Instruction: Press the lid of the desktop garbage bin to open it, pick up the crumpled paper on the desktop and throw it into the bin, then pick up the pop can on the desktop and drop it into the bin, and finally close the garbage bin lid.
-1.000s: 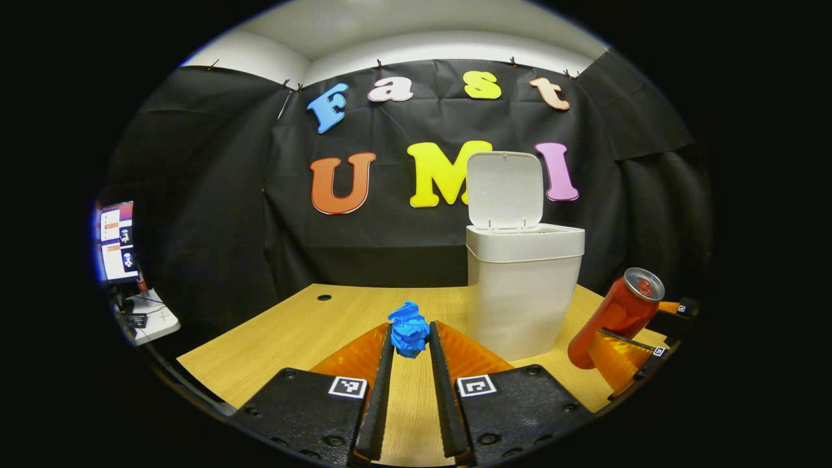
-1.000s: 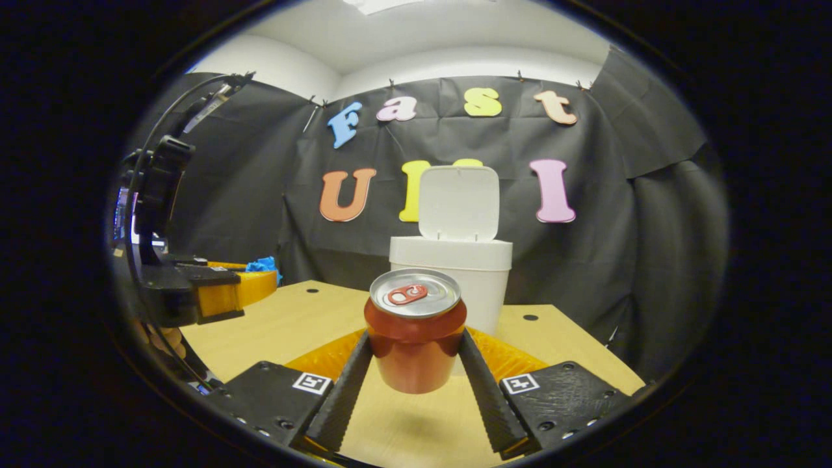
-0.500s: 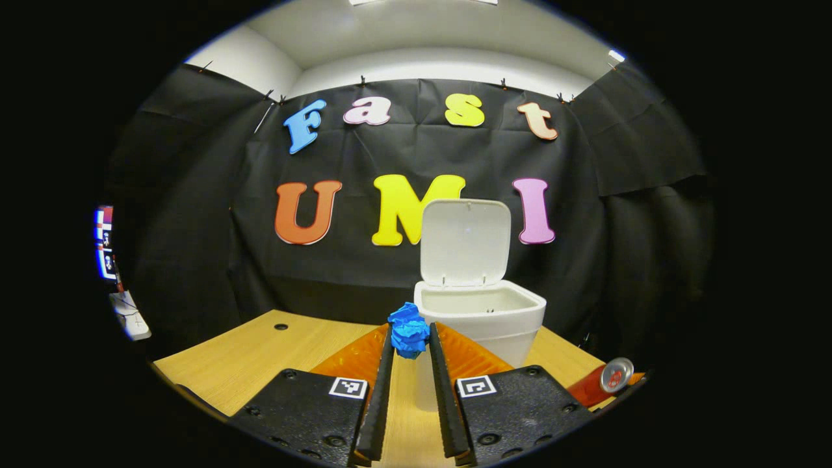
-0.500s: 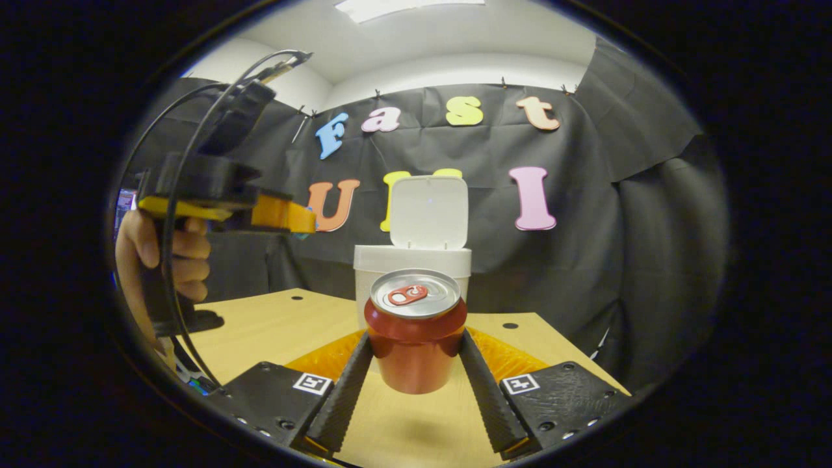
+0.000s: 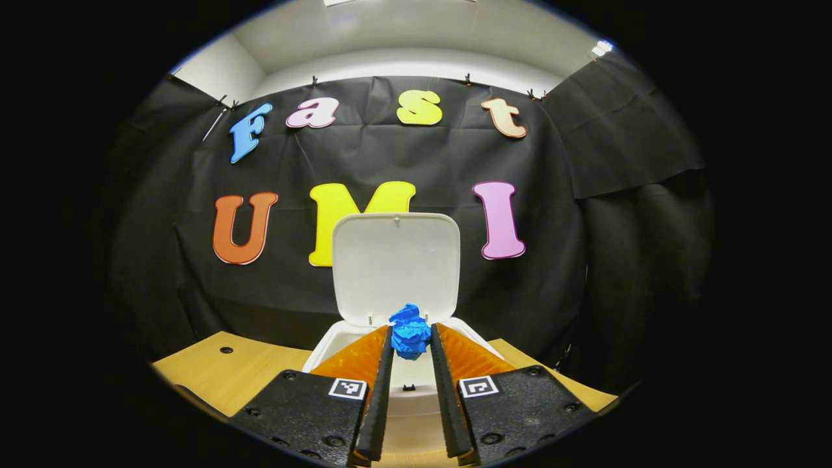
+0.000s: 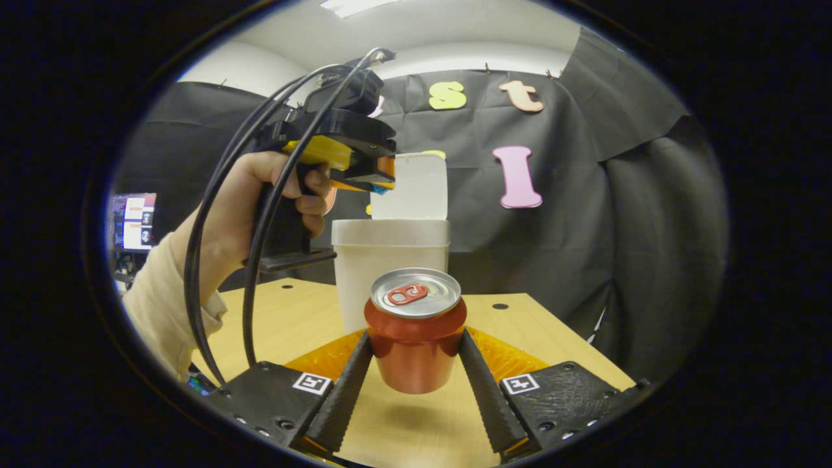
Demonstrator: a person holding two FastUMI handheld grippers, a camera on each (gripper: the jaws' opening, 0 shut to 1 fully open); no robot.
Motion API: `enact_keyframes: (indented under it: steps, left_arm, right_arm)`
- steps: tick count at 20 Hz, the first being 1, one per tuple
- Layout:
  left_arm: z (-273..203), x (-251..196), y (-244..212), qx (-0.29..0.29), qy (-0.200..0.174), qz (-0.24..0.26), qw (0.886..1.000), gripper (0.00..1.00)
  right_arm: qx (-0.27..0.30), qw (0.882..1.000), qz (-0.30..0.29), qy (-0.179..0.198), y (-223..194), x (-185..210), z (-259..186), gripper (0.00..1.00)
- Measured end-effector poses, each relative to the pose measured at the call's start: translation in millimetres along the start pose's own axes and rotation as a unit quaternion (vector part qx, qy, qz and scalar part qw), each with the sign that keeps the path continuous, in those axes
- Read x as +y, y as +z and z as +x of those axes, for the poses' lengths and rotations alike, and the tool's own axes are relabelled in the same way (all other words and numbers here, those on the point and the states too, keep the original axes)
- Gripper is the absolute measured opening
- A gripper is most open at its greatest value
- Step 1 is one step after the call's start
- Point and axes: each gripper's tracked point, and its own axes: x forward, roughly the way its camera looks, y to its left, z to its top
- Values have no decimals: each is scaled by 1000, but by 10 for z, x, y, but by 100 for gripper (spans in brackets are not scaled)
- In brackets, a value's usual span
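Left gripper (image 5: 410, 338) clenched on the crumpled paper (image 5: 410, 331), the wad pinched at the very fingertips with most of its bulk standing above them. Directly below and just ahead of those tips lay the open mouth of the garbage bin (image 5: 403, 398), its lid (image 5: 395, 266) upright behind the paper; the wad looked to be over the opening, so the drop seemed close. Paper judged light, soft and springy: it should fall free when the fingers part, though a crease might cling to a ridged pad. Right gripper (image 6: 415, 354) grasped the pop can (image 6: 415, 331) around its lower body, both fingers pressing opposite sides, can upright and lifted off the surface (image 6: 305, 318), a shadow beneath it. Can judged stiff around the rim, thin and dentable at mid-wall, smooth and apt to slip; a low-to-middle hold across the full width seemed right, with moderate squeeze. Whether it was full or empty could not be told. Beyond the can, ahead and slightly left, stood the bin, and over it the left gripper in a person's hand (image 6: 273, 195), sleeve (image 6: 162, 299) trailing toward the near left.
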Motion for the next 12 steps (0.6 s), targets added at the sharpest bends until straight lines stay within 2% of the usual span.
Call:
enact_keyframes:
  steps: [2, 5, 7, 8, 12]
  left_arm:
    - [168, 3, -88, 2, -5, -4, 1000, 34]
    - [338, 36, -311, 26, -7, -18, 999, 41]
    - [422, 78, -414, 37, -4, -31, 999, 34]
    - [459, 87, -481, 48, -2, -29, 998, 37]
    - [495, 152, -575, 61, 4, -27, 998, 40]
  right_arm:
    - [5, 1000, 6, 0, -30, -6, 5, 80]
    - [14, 1000, 5, -12, -111, -66, 32, 80]
    - [26, 1000, 11, -10, -230, -127, 103, 80]
    - [31, 999, 15, -9, -258, -152, 131, 80]
    - [34, 999, 21, -11, -277, -192, 152, 80]
